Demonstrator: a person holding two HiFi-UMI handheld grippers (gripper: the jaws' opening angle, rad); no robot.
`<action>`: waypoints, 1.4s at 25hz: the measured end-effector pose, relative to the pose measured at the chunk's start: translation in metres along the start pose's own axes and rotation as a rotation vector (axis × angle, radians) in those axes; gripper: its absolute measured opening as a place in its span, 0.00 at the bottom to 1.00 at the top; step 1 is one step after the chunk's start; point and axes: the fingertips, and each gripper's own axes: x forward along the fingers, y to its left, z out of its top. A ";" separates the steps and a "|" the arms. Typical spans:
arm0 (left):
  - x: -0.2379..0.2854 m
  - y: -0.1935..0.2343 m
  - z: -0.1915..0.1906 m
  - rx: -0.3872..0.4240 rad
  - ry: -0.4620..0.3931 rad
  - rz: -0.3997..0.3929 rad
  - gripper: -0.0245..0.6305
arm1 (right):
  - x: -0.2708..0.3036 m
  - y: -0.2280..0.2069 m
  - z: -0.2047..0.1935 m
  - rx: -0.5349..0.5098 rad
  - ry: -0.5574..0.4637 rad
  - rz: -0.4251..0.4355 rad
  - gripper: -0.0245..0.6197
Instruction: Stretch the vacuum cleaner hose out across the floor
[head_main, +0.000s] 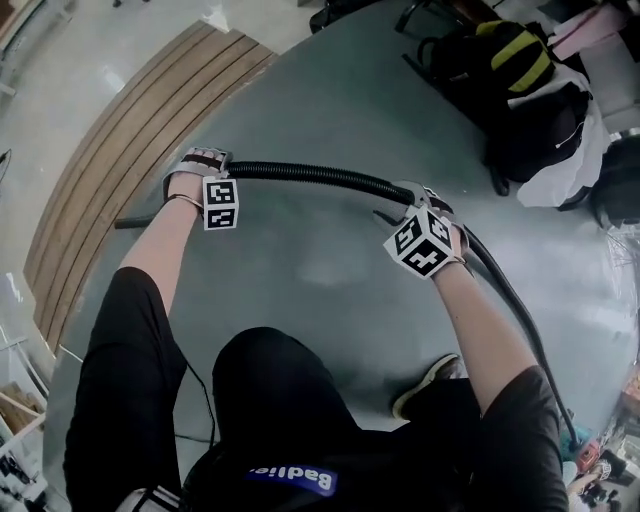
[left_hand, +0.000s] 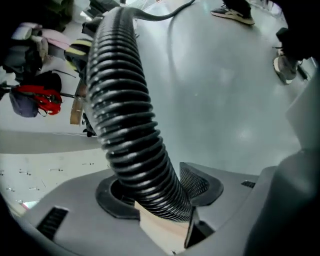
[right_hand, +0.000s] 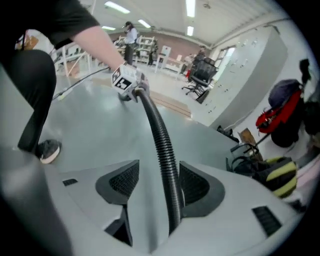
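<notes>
In my left gripper the ribbed black hose fills the gap. The jaws are clamped on it, and it climbs straight up and away from them, then bends off toward the left jaw's side. My right gripper is another matter. Its jaws stand wide, and the hose runs lengthwise through the gap, lying against the right-hand pad with clear space on the left-hand pad's side. So it is threaded through there, not pinched.

From the right jaws the hose runs dead ahead along their pointing line, narrowing until it reaches my left gripper at the far end of that span. That is the relation the next move turns on: one hand anchors, and the other has the hose's long axis running between loose jaws. I judge it could slide along or close again for a pull.

From the head view the span between my left gripper and my right gripper arches gently across the grey floor — not yet straight. Behind the right jaws the hose trails back along my right side and out of frame, so the slack lies on that side. The right hand is the nearer one to it.

Further off, beyond the jaws, sit a black-and-yellow backpack and a wooden plank strip, both well apart from the hose.
</notes>
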 end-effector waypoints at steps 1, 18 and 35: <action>0.009 -0.004 -0.010 -0.007 0.013 -0.037 0.41 | -0.003 -0.007 -0.002 0.085 -0.029 -0.010 0.41; 0.033 -0.053 -0.010 -0.357 -0.156 -0.354 0.65 | -0.033 -0.048 -0.094 0.241 -0.028 -0.096 0.43; -0.226 0.160 0.250 -0.856 -0.847 -0.104 0.64 | -0.071 -0.149 -0.088 0.499 -0.457 0.012 0.43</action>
